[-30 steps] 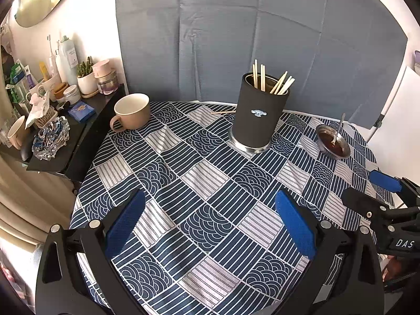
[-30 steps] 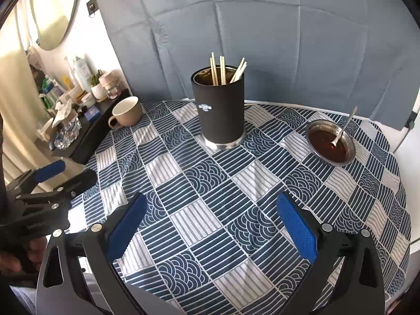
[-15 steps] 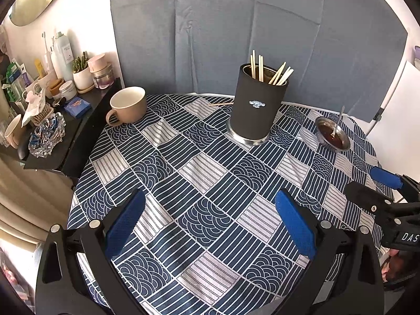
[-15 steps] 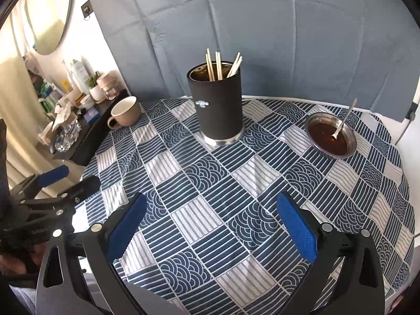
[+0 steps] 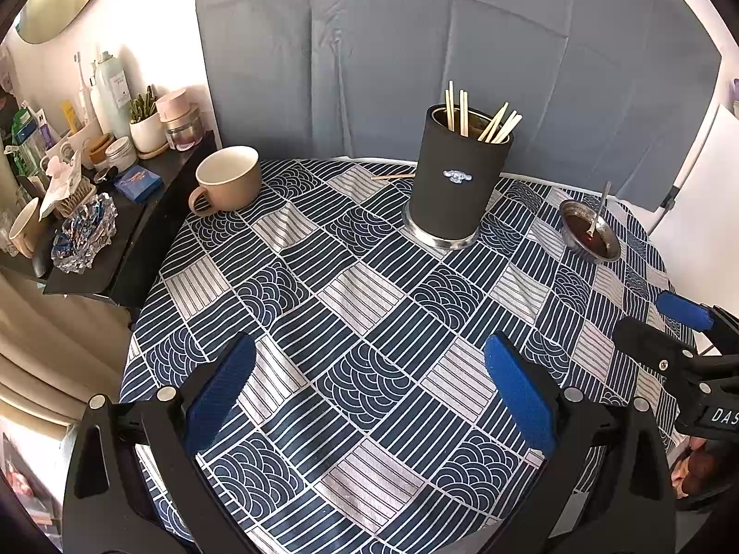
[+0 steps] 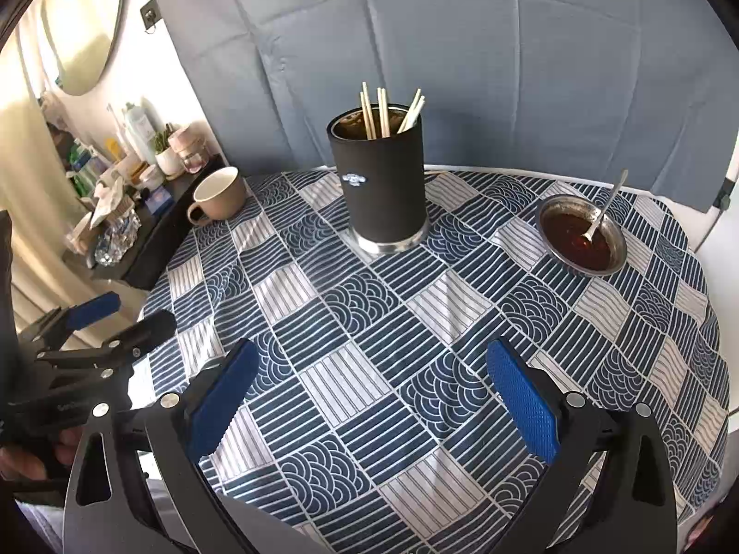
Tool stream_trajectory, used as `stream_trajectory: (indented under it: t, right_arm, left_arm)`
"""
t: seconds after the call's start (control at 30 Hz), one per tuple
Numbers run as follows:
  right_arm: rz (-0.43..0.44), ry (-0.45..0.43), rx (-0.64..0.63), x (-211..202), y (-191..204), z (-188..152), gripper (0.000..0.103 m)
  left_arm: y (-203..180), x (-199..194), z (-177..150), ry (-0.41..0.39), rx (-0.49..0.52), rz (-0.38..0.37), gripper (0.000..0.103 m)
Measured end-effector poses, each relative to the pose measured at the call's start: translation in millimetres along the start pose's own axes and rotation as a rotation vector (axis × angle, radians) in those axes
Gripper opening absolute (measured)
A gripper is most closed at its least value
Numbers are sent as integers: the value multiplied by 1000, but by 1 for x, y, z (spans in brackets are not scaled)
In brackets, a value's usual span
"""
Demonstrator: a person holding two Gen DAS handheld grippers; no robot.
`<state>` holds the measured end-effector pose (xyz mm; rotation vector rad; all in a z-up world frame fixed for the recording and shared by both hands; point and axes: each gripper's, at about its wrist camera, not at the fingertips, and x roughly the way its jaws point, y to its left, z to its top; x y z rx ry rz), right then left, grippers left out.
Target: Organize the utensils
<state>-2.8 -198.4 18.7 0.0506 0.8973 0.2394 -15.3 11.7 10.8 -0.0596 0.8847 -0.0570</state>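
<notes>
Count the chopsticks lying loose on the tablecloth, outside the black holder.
1: a single chopstick lies flat on the tablecloth just behind the black holder, toward the backdrop. More could be hidden behind the holder.

Both views were bright and evenly lit by soft daylight. The white wall [image 5: 152, 23] at upper left was nearly overexposed. The black holder [image 6: 376, 180] cast a soft shadow onto the grey backdrop [image 6: 462, 46] behind it. A pale sheen lay across the cloth of the tabletop [image 6: 448, 295]. Focus was sharp at centre. Fisheye distortion bowed the tabletop edge, and black vignetting filled the corners. The shelf clutter [image 5: 69, 184] appeared compressed and less distinct.
</notes>
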Motion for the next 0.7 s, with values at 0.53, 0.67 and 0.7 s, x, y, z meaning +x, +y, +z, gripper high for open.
stream_trajectory:
  t: [0.53,0.67,0.7]
  right_arm:
    - [-3,3,3,1,-1,0,95]
    - [-3,2,3,1,0,0,95]
    - [-2,3,2,1,0,0,95]
  left_arm:
    - [0,5,0,29,13,5,97]
    - [0,6,-2,44,13,-15,97]
    - [0,5,-2,39,11,-13,97]
